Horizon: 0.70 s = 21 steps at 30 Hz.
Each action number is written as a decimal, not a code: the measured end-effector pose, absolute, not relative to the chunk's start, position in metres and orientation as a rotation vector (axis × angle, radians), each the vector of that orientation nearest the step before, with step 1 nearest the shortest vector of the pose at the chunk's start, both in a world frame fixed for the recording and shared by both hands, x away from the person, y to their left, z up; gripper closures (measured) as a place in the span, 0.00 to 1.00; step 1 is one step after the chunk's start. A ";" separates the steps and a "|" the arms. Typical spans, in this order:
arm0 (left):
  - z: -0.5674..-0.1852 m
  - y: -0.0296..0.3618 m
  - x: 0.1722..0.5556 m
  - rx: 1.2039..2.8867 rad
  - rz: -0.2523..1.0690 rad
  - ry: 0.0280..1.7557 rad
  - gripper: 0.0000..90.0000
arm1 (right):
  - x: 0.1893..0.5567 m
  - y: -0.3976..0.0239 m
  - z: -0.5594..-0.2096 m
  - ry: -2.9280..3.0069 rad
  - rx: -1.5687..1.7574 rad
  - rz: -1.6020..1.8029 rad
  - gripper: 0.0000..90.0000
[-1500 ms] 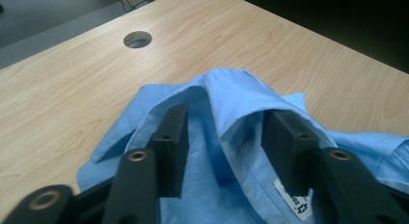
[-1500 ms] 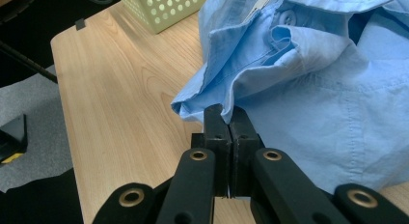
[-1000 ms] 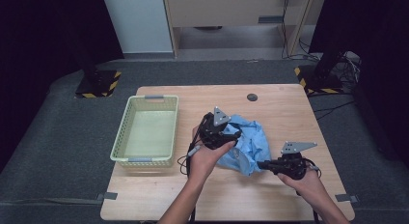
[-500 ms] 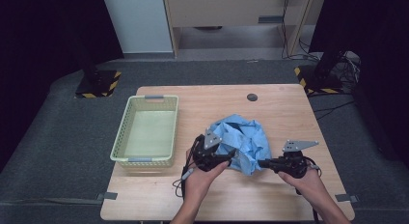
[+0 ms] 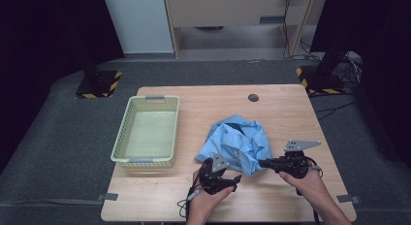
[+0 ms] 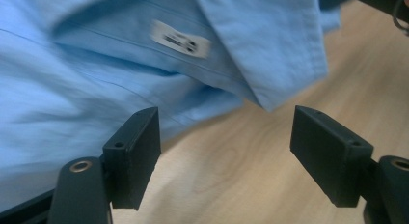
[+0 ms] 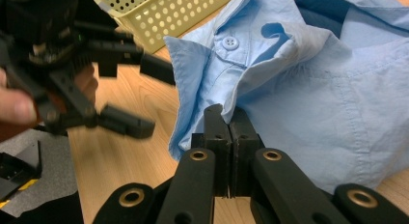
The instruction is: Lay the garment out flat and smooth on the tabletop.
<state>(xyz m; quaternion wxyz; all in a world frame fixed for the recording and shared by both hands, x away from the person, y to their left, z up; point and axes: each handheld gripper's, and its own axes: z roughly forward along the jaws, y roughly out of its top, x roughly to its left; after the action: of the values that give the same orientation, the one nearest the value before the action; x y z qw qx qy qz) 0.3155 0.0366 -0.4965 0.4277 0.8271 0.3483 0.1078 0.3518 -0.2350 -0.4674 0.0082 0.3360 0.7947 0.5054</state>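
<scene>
The left gripper (image 5: 228, 179) has dropped beside the blue shirt (image 5: 237, 140), jaws just widened and empty, while the right gripper (image 7: 227, 119) pinches its edge, which a hard tug could pull free.

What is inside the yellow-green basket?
The basket looks empty: its pale floor shows in the high view. The strip just behind its near wall is hidden, so a small flat item there cannot be excluded.

From the high view you look forward and down on the whole table (image 5: 271, 106) from your own side, well back. The left gripper view sits low and very close, facing across the wood at the shirt (image 6: 96, 55). The right gripper view looks along its jaws from near the tabletop toward the basket (image 7: 159, 11). All three share the shirt; the right gripper view also catches the left gripper (image 7: 132, 96).
</scene>
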 end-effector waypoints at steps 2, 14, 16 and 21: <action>-0.501 0.032 0.314 2.084 0.256 0.856 0.29 | 0.351 -0.235 -0.467 2.479 1.056 1.586 0.99; -0.515 0.013 0.321 2.040 0.162 0.845 0.27 | 0.350 -0.233 -0.464 2.472 1.053 1.601 0.99; -0.515 0.011 0.321 2.027 0.155 0.840 0.27 | 0.350 -0.233 -0.464 2.471 1.053 1.602 0.99; -0.512 0.010 0.320 1.996 0.164 0.838 0.29 | 0.350 -0.235 -0.463 2.465 1.058 1.603 0.99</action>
<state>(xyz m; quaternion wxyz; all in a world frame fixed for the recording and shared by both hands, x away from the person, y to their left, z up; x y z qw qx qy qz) 0.3200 0.0100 -0.5119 0.4665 0.8133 0.3414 0.0667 0.3497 -0.2346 -0.4633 0.0083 0.3385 0.7889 0.5128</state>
